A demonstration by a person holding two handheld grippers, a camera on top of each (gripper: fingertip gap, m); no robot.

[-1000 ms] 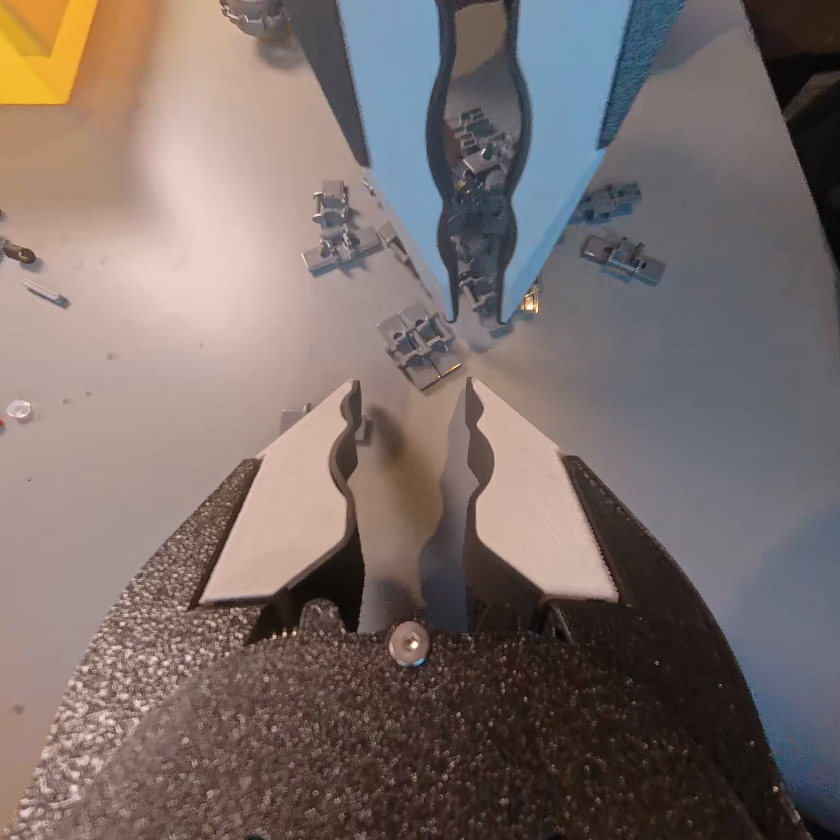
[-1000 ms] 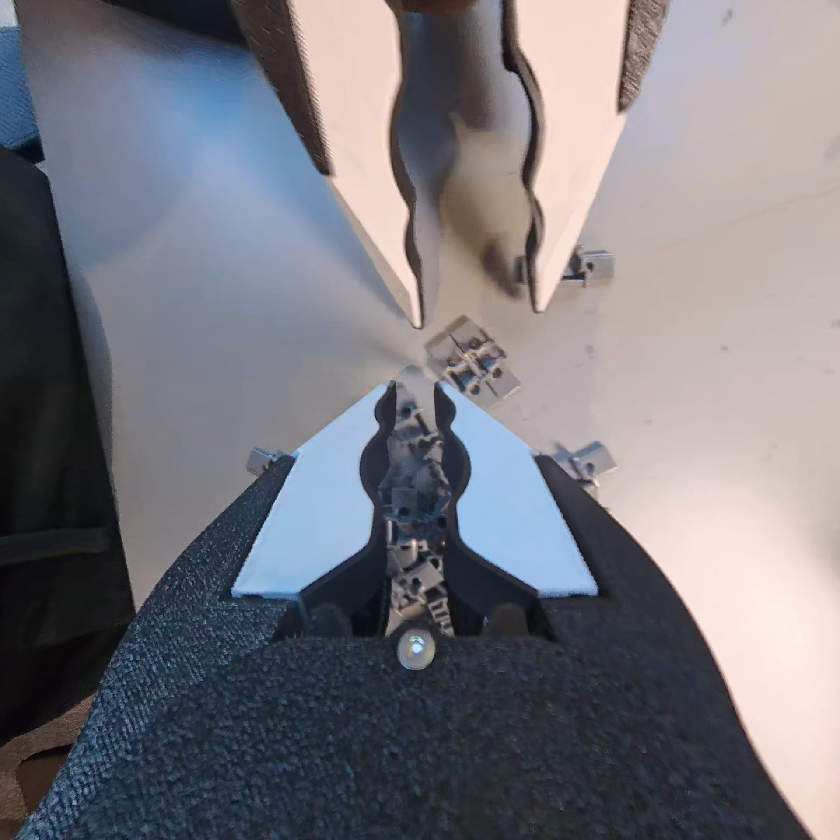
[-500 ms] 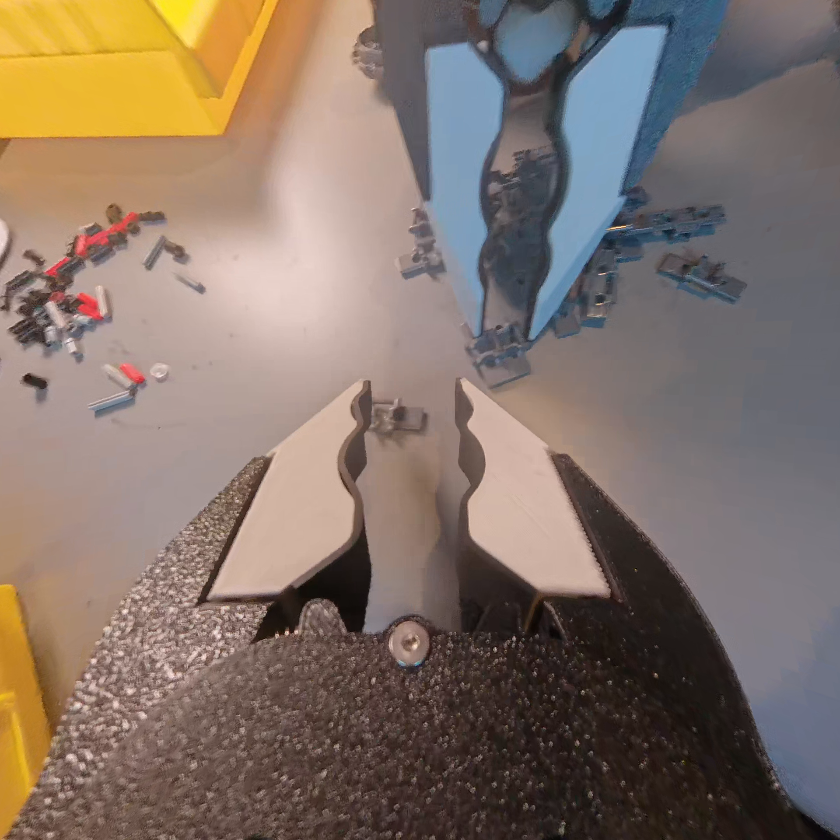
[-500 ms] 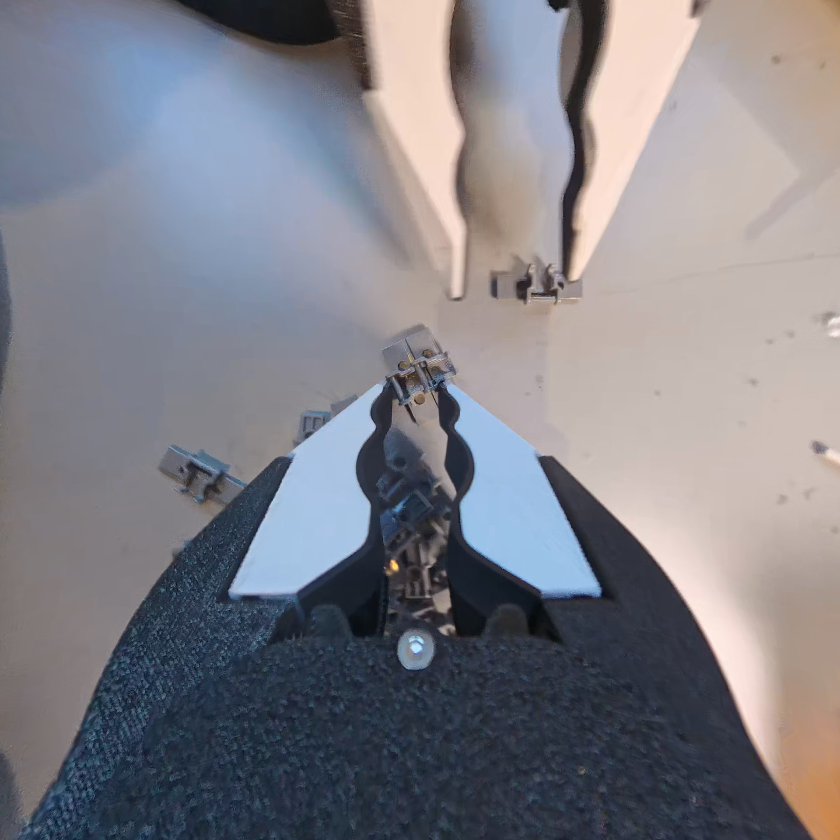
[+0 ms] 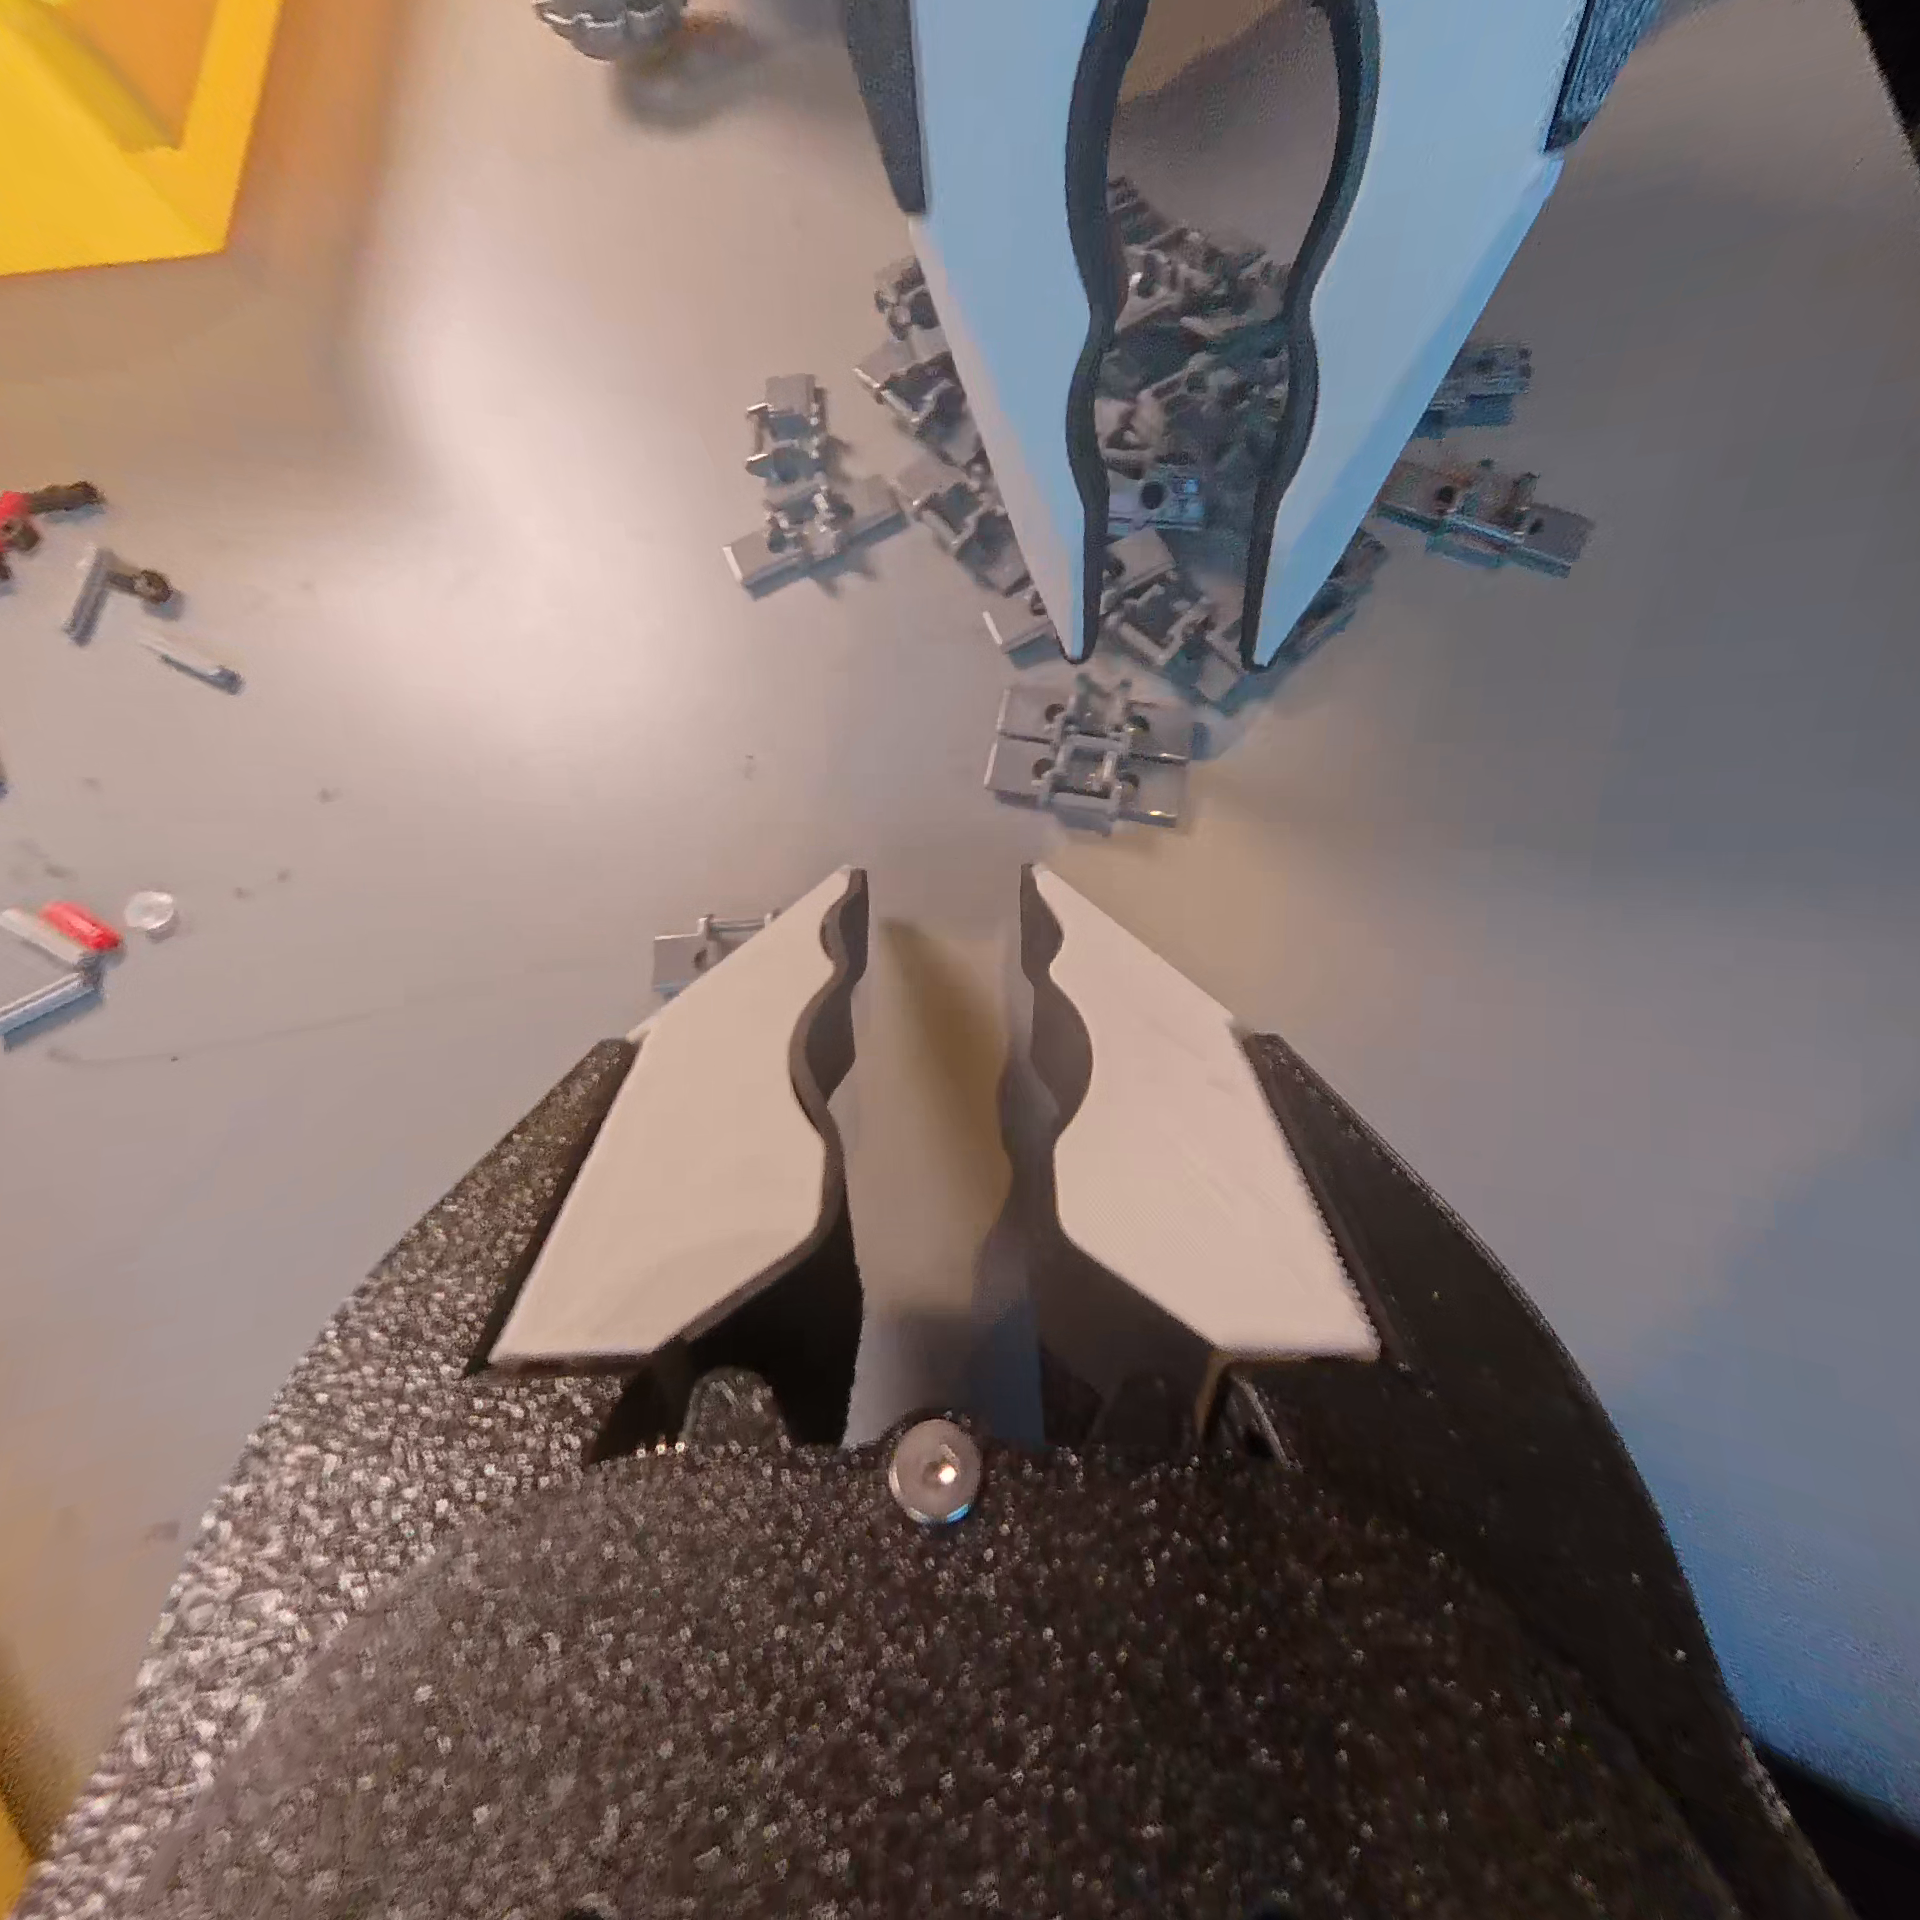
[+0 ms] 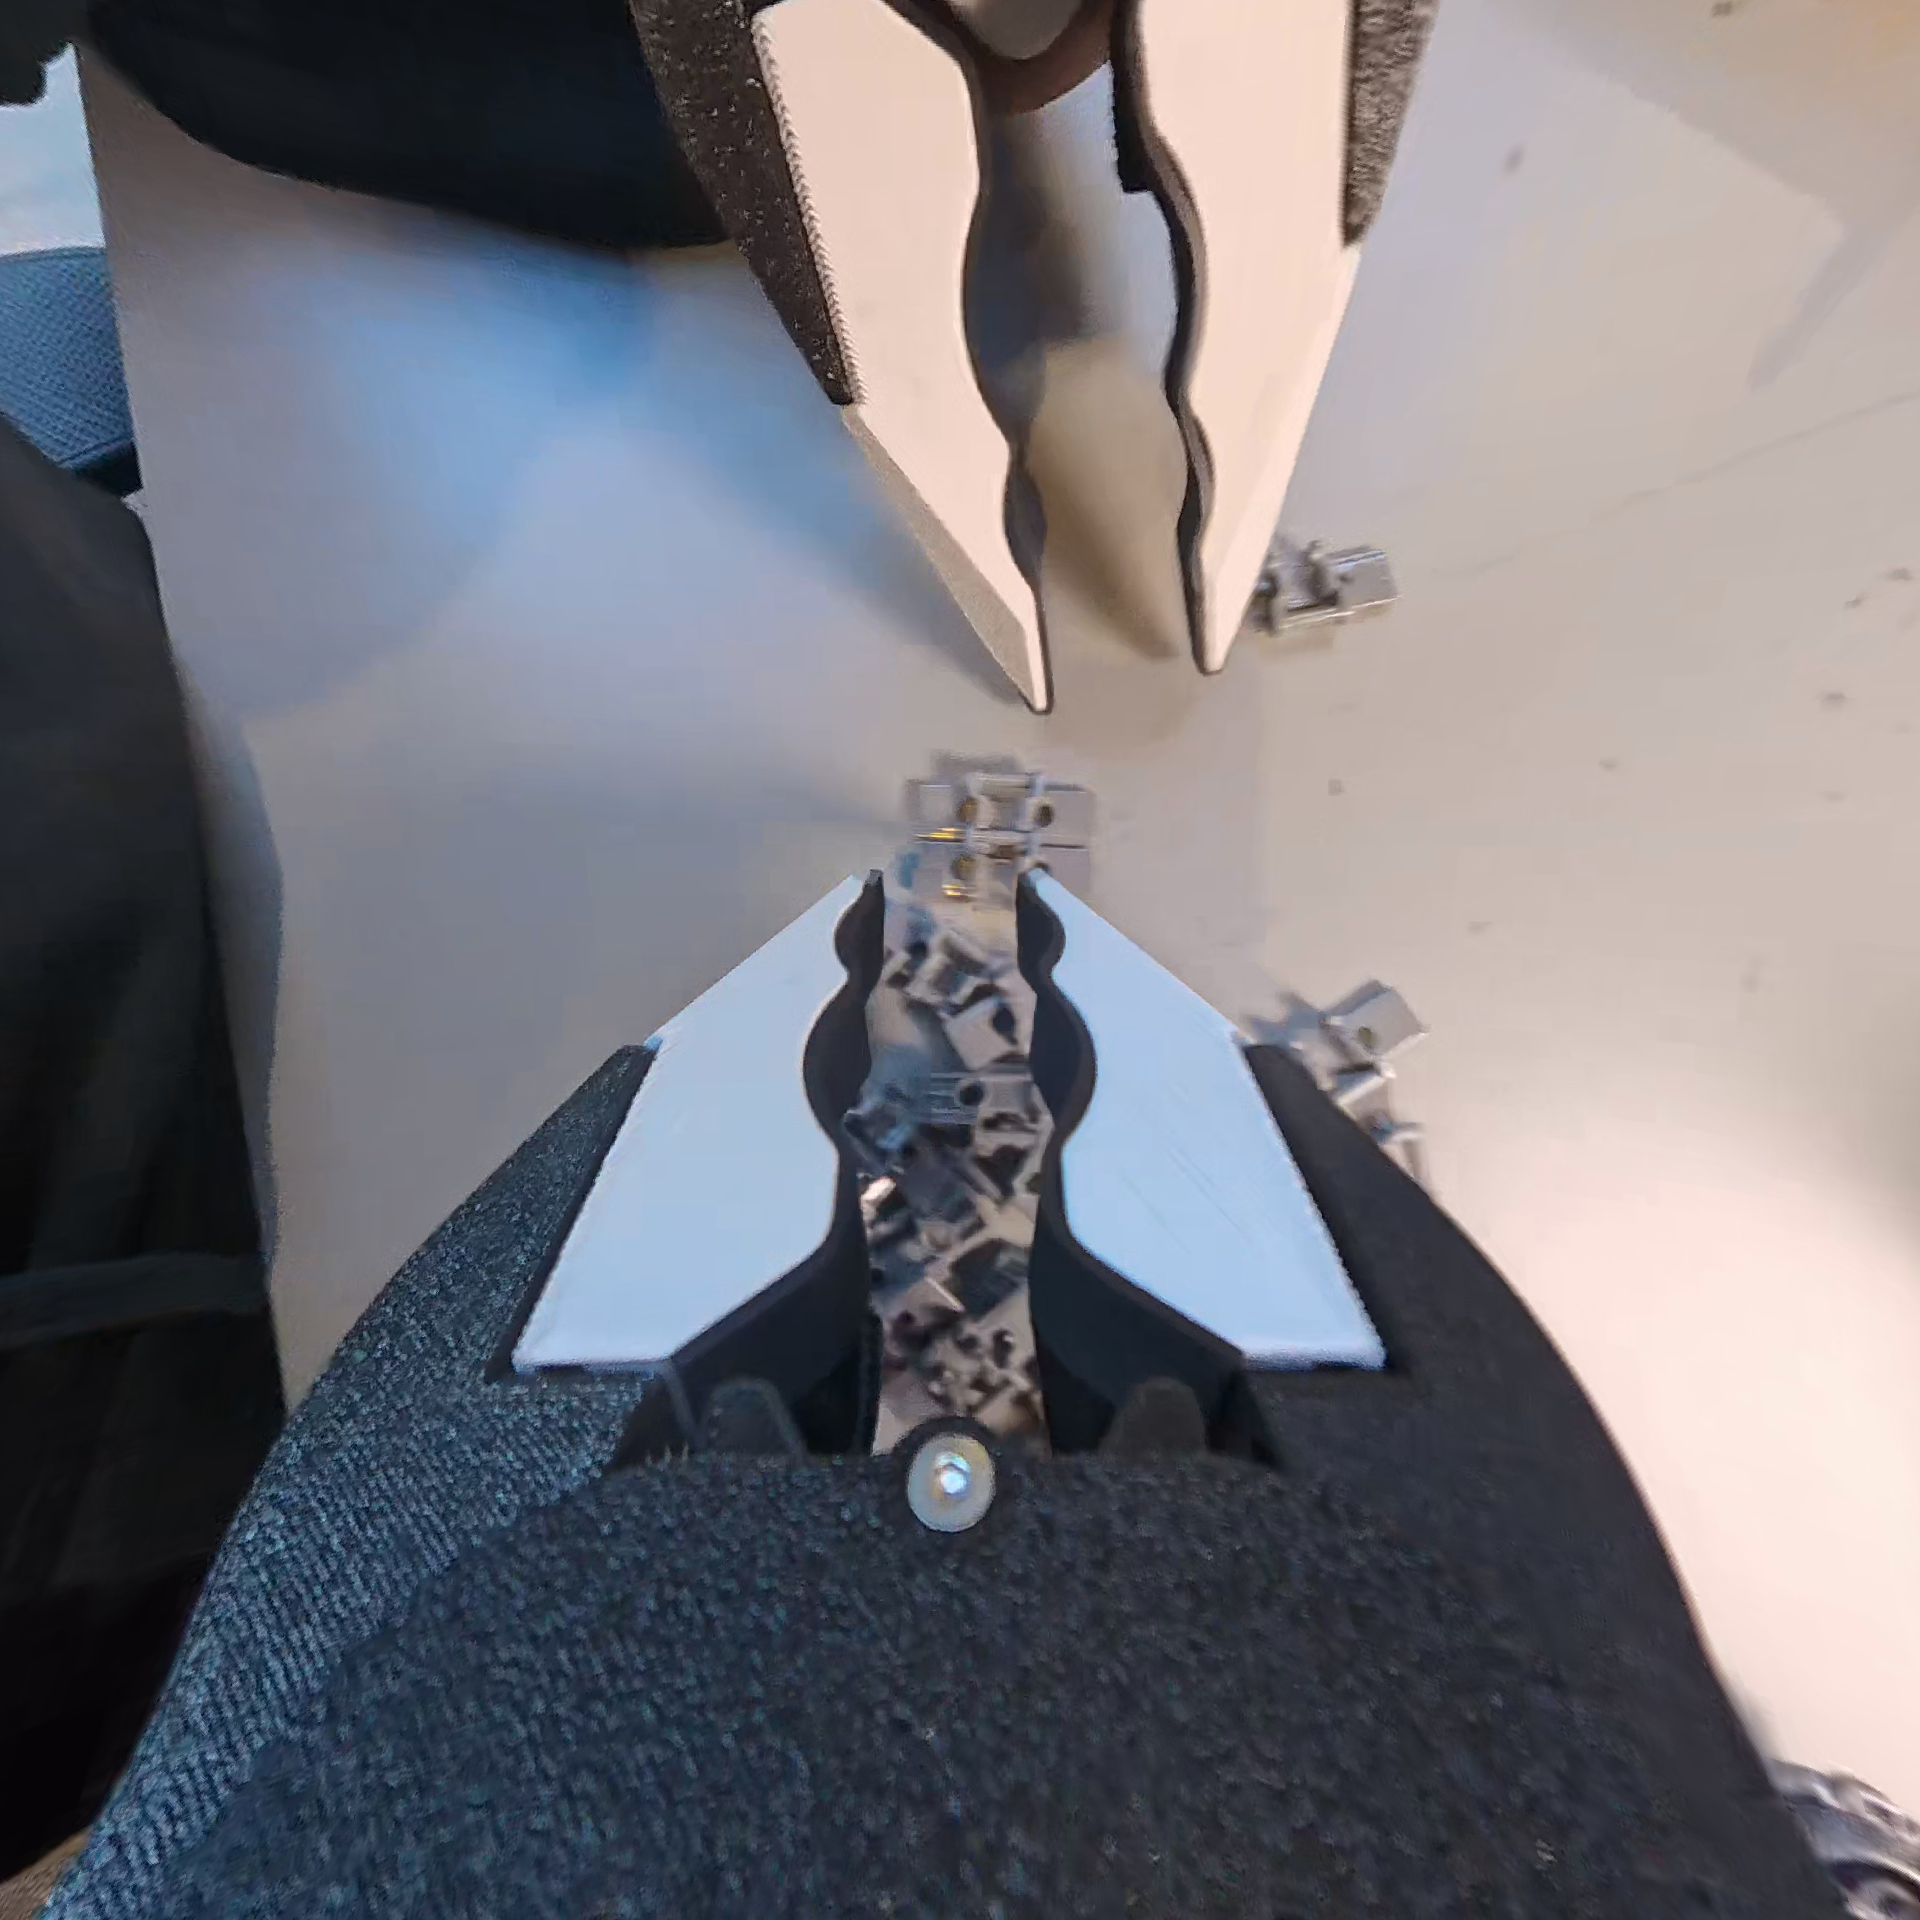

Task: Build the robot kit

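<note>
We had the grey surface (image 5: 1558, 1039) under both tools, a yellow bin (image 5: 114, 135) at its far left corner. Left hand-held gripper (image 5: 943, 883) sat low with its jaws parted to a moderate gap, holding nothing. Right hand-held gripper (image 6: 948, 883) faced it tip to tip, jaws likewise parted and empty, hanging over the pile of grey links (image 5: 1174, 436). Between the two sets of tips lay the joined pair of links (image 5: 1089, 756), flat on the surface, just ahead of the right tips and apart from the left. A single link (image 5: 707, 943) lay beside the left finger (image 5: 707, 1143). Small red and grey pins (image 5: 73, 935) were scattered well off to the left.

We judged the joined pair light, stiff plastic, smooth, hinged in the middle so likely to fold. Best hold: across the flat outer plates, not the hinge.
</note>
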